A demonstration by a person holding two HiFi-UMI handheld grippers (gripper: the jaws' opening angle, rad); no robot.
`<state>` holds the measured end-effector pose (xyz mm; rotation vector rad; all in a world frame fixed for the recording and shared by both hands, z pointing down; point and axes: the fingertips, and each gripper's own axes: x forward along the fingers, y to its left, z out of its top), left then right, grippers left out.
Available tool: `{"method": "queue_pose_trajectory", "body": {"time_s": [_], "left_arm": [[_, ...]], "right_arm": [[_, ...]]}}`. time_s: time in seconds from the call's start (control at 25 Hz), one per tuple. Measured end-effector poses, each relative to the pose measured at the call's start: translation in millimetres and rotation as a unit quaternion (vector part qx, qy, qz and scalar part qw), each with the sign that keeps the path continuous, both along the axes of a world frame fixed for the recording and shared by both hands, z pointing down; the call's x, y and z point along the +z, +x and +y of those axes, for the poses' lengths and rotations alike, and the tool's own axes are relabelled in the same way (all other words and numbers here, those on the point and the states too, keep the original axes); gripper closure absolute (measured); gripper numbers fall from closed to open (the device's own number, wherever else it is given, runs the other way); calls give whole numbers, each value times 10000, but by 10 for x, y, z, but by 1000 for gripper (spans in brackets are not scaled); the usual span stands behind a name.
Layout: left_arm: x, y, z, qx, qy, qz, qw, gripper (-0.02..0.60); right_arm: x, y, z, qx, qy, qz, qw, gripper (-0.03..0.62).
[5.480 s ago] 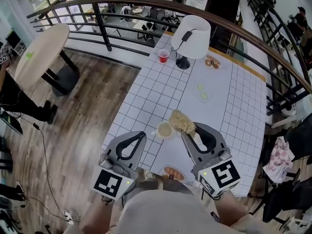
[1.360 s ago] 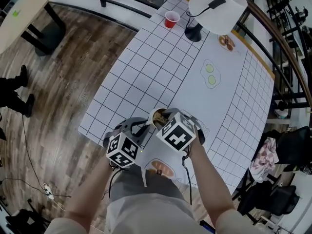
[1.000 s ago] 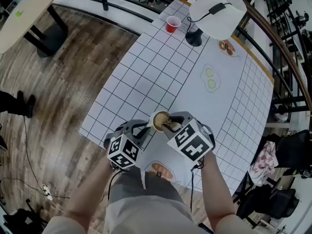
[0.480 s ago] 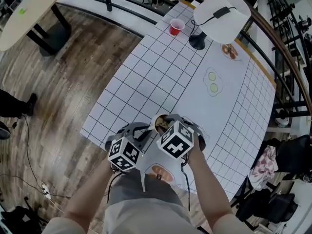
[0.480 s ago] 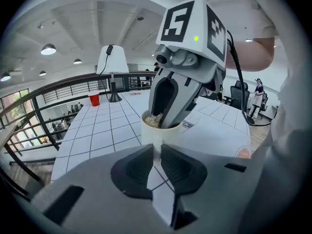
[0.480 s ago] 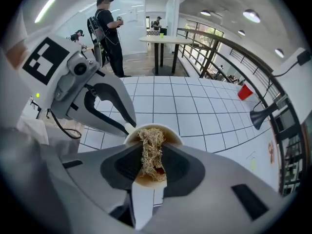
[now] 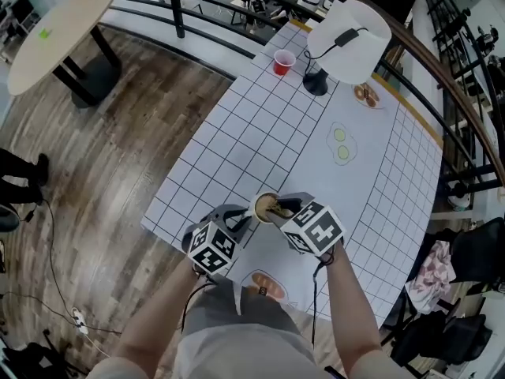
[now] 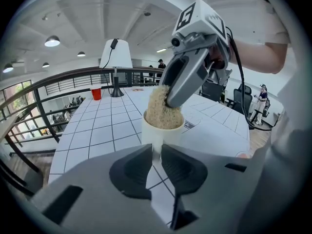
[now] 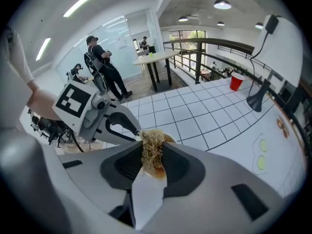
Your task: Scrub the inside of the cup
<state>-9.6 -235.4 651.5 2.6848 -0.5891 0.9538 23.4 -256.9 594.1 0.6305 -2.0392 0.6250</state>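
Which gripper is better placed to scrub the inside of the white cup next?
Right. The right gripper is shut on the tan fibrous scrubber, which sits in the white cup. The left gripper has the cup's handle between its jaws, which are opening, so it likely only steadies.

— What stands at the far end of the worktop (image 7: pixel 237 140)?
— A white lamp (image 7: pixel 347 30), and a red cup (image 7: pixel 284 61) near its foot.
— And on the left?
— A round table (image 7: pixel 59 34) on the wooden floor (image 7: pixel 118 156).

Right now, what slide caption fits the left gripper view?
Left gripper, jaws opening, holds the cup by its handle; right gripper pushes a scrubber inside.
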Motion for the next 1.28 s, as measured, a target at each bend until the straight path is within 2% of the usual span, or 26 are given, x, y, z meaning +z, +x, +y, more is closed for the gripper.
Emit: {"method": "queue_pose_trajectory", "body": {"time_s": [0.08,0.28,0.52,0.72,0.8,0.92,1.16,1.28], "left_arm": [[-30,-9,-9,-32,-12,-56,10000,515],[-146,-71,84,-432,-285,304,9982,511],[-427,-243,42,-902,-52,380,9952,512],[-996,-242,39,-1057,86,1223,9868,512],[-1254,-267,29,-1134,277,1490,9819,517],[-1669,-290,38,-1111,531,1664,9783,526],[-2480,-272,156,-862,1173,1779,9732,548],[-2813,-226,265,-617,1659,1650,9703,567]], "right_arm": [[-136,23,-36,203,231,-78,9995,484],[-451,91,22,398,878,134,9953,484],[-874,64,51,537,1542,-52,9866,482],[-1191,67,155,573,1929,-203,9793,482],[-1298,72,198,607,2064,-235,9763,482],[-1517,69,292,682,2196,-301,9727,482],[-2126,37,460,770,2799,-647,9548,480],[-2352,40,553,754,3047,-661,9472,480]]}}
